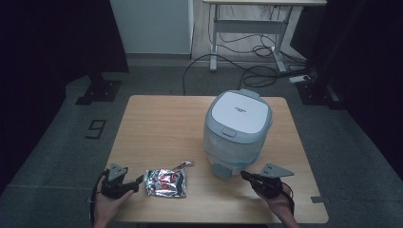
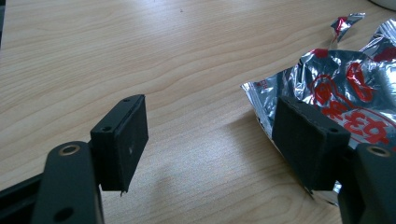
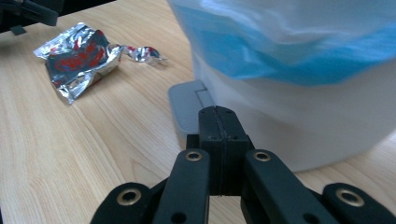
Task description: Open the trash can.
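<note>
A light wooden rectangular table (image 1: 161, 123) is being viewed from above, and a white and pale grey pedal bin with a flat lid and a blue-edged plastic liner (image 1: 237, 130) is being carried on its right half. The bin's grey foot pedal (image 1: 221, 170) is being pointed toward the near edge. A crumpled silver foil wrapper with red print (image 1: 166, 183) is being left flat on the wood near the front edge, left of the pedal and apart from the bin.

The left gripper (image 1: 137, 183) is being held just left of the wrapper by the person's left hand (image 1: 107, 206). In the left gripper view its jaws are being kept spread wide, with bare wood between them; the right-hand jaw is being seen in front of the wrapper's near corner, and contact cannot be told.

The right gripper (image 1: 244, 175) is being held by the right hand (image 1: 280, 204) just right of the pedal. In the right gripper view its jaws are being pressed together with nothing between them, their tips being aimed at the pedal and the bin's lower wall.
</note>
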`<state>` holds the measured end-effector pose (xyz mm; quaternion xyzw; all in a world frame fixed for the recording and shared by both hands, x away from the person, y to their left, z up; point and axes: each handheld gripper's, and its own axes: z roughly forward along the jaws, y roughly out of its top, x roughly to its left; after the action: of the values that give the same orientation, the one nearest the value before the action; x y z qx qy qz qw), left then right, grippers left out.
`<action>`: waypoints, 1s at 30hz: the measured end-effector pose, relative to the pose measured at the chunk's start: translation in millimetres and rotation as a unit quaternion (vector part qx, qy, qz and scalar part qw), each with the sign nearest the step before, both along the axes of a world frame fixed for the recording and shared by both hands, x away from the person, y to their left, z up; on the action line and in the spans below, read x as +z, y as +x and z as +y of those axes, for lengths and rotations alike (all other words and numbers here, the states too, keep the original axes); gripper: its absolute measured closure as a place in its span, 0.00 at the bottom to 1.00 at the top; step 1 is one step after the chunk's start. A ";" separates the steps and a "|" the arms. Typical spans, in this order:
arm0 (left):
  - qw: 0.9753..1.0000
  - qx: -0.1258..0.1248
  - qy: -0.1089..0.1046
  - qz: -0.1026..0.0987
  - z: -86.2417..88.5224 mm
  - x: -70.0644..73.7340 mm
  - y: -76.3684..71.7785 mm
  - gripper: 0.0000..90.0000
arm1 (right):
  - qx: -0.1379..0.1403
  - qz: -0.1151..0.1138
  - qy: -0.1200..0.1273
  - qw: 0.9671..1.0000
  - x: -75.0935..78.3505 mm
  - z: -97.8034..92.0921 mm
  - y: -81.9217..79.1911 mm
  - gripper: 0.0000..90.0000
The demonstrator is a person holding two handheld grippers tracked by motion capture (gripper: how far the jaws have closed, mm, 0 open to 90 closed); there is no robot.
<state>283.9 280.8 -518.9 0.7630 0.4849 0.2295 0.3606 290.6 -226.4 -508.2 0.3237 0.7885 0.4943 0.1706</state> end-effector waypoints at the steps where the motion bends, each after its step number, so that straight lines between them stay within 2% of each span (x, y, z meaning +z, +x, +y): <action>1: 1.000 0.000 0.000 0.000 0.0 0.0 0.0 0.30 | 0.000 0.000 0.000 1.000 0.0 0.0 0.0 1.00; 14: 1.000 0.000 0.003 0.004 -0.2 -0.9 0.7 0.30 | 0.005 -0.001 -0.004 1.000 -1.8 21.7 16.5 1.00; 20: 1.000 0.000 0.002 0.005 0.4 -0.9 1.0 0.30 | 0.009 0.005 -0.012 1.000 -9.4 34.7 24.3 1.00; 30: 1.000 0.002 0.008 0.008 -0.7 -2.1 0.3 0.30 | 0.007 0.001 -0.026 1.000 -18.0 47.7 30.0 1.00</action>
<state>284.2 280.1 -521.0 0.7666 0.4876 0.2275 0.3504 320.6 -178.7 -526.2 0.3137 0.8038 0.4744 0.1746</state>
